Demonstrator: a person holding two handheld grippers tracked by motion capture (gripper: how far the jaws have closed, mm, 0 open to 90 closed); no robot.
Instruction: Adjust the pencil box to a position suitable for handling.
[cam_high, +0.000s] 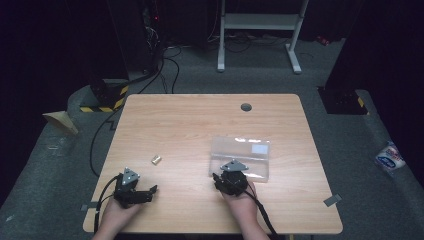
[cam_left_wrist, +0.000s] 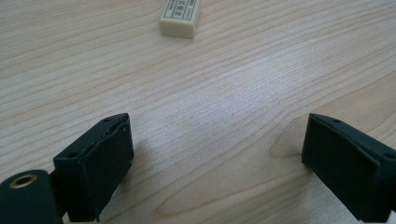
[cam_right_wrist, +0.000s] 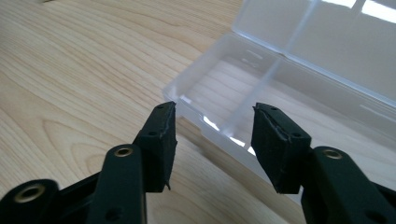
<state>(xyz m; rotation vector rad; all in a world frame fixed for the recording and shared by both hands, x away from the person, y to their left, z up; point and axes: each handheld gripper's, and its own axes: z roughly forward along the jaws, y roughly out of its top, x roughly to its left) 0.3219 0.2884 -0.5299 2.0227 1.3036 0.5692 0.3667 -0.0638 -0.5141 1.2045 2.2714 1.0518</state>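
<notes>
A small cream eraser (cam_high: 156, 160) lies on the wooden table (cam_high: 190, 125); in the left gripper view the eraser (cam_left_wrist: 180, 18) sits well beyond the jaws. My left gripper (cam_high: 150, 192) rests near the front left edge, and its jaws (cam_left_wrist: 215, 140) stand wide open over bare wood. A clear plastic box (cam_high: 240, 157) with its lid folded back lies right of centre. My right gripper (cam_high: 231, 172) hovers at its near left corner. Its jaws (cam_right_wrist: 214, 121) are open, and the near wall of the box (cam_right_wrist: 289, 84) runs between them, untouched. The divided compartments look empty.
A round cable hole (cam_high: 246, 107) sits near the table's far edge. Black cables trail from both grippers over the front edge. Beyond the table are a white desk frame (cam_high: 260, 22) and floor cables. A white packet (cam_high: 390, 156) lies on the floor at right.
</notes>
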